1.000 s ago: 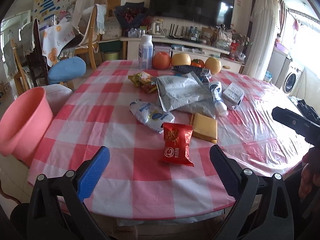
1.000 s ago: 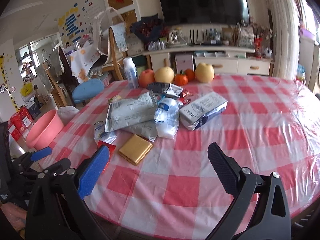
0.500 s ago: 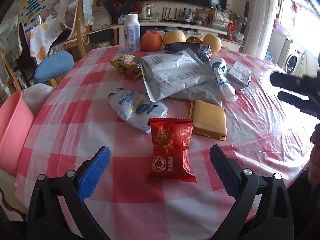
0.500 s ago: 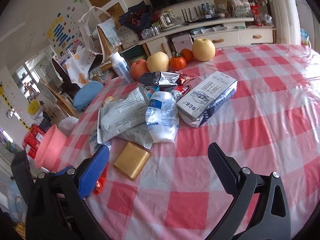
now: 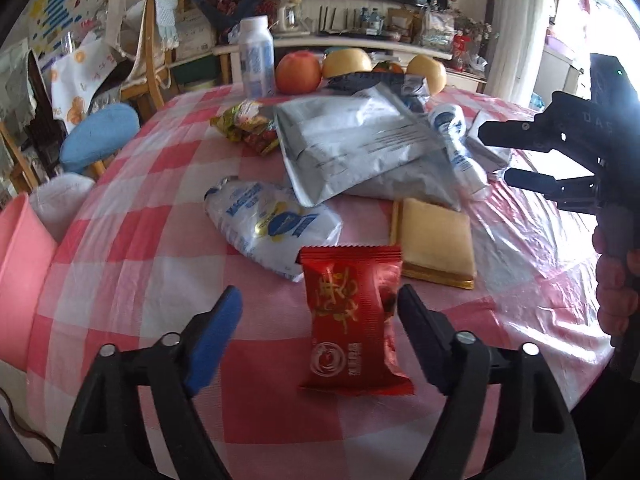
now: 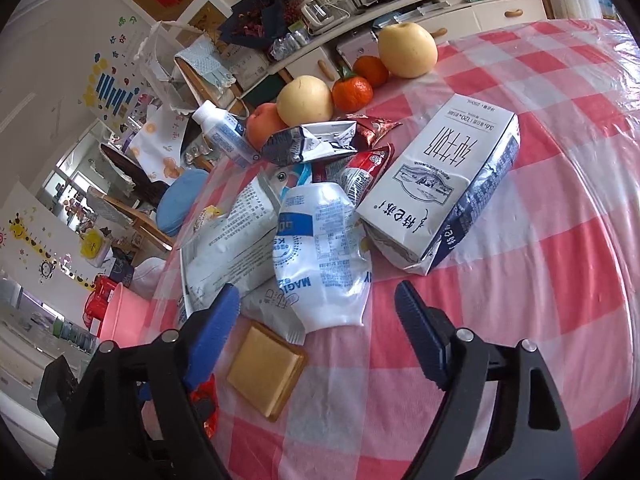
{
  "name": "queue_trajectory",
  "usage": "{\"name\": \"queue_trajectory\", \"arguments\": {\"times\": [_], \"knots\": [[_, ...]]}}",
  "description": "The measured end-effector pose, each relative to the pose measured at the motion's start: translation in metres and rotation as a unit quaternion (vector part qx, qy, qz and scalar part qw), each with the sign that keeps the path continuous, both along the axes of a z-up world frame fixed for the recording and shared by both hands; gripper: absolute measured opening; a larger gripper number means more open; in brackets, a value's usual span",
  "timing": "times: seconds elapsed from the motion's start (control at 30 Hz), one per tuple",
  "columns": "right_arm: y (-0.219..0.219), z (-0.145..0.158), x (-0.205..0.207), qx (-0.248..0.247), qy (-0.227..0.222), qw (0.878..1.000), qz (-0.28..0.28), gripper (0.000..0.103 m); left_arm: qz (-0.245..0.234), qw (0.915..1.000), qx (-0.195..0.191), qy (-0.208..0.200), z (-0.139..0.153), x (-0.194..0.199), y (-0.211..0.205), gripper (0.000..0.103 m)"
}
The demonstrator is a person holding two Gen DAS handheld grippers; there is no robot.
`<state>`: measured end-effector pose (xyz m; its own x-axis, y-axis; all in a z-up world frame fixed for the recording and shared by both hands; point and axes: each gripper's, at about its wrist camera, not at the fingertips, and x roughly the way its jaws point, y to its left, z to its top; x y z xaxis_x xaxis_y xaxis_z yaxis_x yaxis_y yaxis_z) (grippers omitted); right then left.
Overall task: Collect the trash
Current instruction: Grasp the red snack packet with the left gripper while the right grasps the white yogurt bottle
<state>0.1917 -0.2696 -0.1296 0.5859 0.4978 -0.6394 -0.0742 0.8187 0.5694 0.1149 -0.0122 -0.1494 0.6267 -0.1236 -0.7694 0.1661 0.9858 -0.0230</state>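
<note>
A red snack packet (image 5: 354, 320) lies on the checked table between the open fingers of my left gripper (image 5: 320, 308), nearer the right finger. Beyond it lie a white-blue pouch (image 5: 272, 226), a gold flat box (image 5: 434, 242) and a grey foil bag (image 5: 356, 140). My right gripper (image 6: 318, 308) is open over a crumpled white-blue pouch (image 6: 322, 254), with the gold box (image 6: 266, 366) to its lower left and a white milk carton (image 6: 444, 178) to the right. The right gripper also shows in the left wrist view (image 5: 508, 156).
A pink bin (image 5: 18, 284) stands beside the table's left edge; it also shows in the right wrist view (image 6: 124, 318). Fruit (image 6: 306, 98) and a white bottle (image 5: 258, 60) stand at the far side. A yellow-red wrapper (image 5: 248, 126) lies near them. A blue chair (image 5: 100, 136) stands left.
Both grippers have moved forward and lower over the table. The left now straddles the red packet; the right has closed in on the crumpled pouch. Both pairs of fingers have narrowed somewhat.
</note>
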Motion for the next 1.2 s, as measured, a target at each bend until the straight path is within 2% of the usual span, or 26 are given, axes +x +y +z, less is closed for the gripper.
{"name": "queue_trajectory", "arguments": {"times": [0.1,0.23,0.4,0.43,0.6,0.7,0.73,0.77,1.03,1.1,1.2], "knots": [[0.004,-0.003,0.004,-0.003,0.002,1.0,0.008,0.081,0.001,0.9999,-0.012,0.005,-0.002,0.004,0.003,0.074],[0.012,-0.007,0.012,-0.019,-0.001,1.0,0.022,0.075,-0.004,0.9999,-0.014,0.004,-0.003,0.005,0.001,0.07],[0.017,-0.013,0.021,-0.022,0.002,0.999,0.026,0.071,-0.013,0.9998,-0.015,0.002,-0.002,0.006,0.0,0.053],[0.018,-0.014,0.022,-0.023,0.001,0.999,0.025,0.071,-0.013,0.9998,-0.017,0.002,-0.002,0.007,0.001,0.052],[0.015,-0.014,0.027,-0.023,-0.007,1.0,0.012,0.071,-0.004,0.9987,-0.049,0.014,0.0,0.013,0.012,0.047],[0.019,-0.013,0.027,-0.04,-0.012,0.999,0.014,0.07,0.005,0.9973,-0.072,0.014,0.006,0.016,0.021,0.043],[0.02,-0.012,0.027,-0.051,-0.013,0.999,0.014,0.068,0.007,0.9969,-0.077,0.011,0.009,0.016,0.024,0.041],[0.021,-0.013,0.028,-0.057,-0.012,0.998,0.016,0.056,0.006,0.9966,-0.082,0.008,0.011,0.016,0.025,0.041],[0.023,-0.004,0.021,-0.099,-0.026,0.995,0.008,0.049,-0.003,0.994,-0.109,-0.011,0.025,0.014,0.035,0.04],[0.022,0.001,0.018,-0.1,-0.033,0.994,0.007,0.038,-0.002,0.9929,-0.118,-0.018,0.03,0.012,0.039,0.04],[0.026,0.006,0.015,-0.132,-0.041,0.99,0.008,0.034,0.002,0.9913,-0.129,-0.028,0.035,0.012,0.045,0.04]]}}
